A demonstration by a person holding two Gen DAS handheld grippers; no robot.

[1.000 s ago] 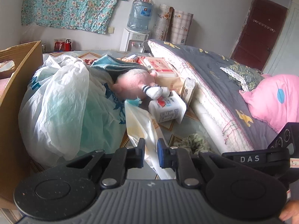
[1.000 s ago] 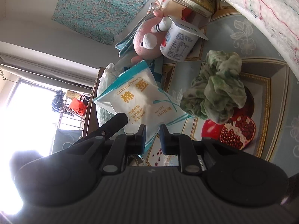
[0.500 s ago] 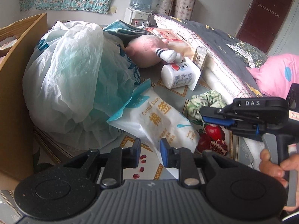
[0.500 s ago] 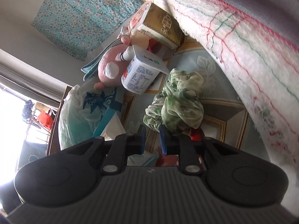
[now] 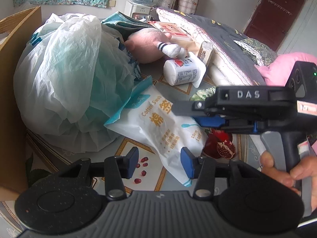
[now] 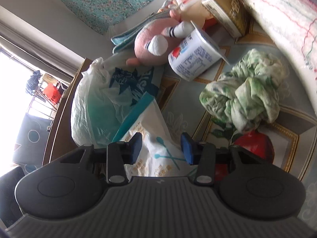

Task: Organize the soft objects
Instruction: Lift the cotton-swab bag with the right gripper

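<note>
Left wrist view: both grippers, left gripper [image 5: 159, 165] and right gripper [image 6: 161, 148], spread over the cotton swab pack [image 5: 158, 123]; plastic bag [image 5: 71, 79] left, yogurt cup [image 5: 184, 71] and, seemingly, a green scrunchie [image 6: 245, 97] beyond.

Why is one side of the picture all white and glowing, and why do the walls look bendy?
Right wrist view: the window is blown out by daylight, so that corner glares white while the cotton swab bag by the right gripper stays readable. Left wrist view: light is even and soft, with no glare; the fisheye lens curves the cardboard box and darkens the corners.
</note>
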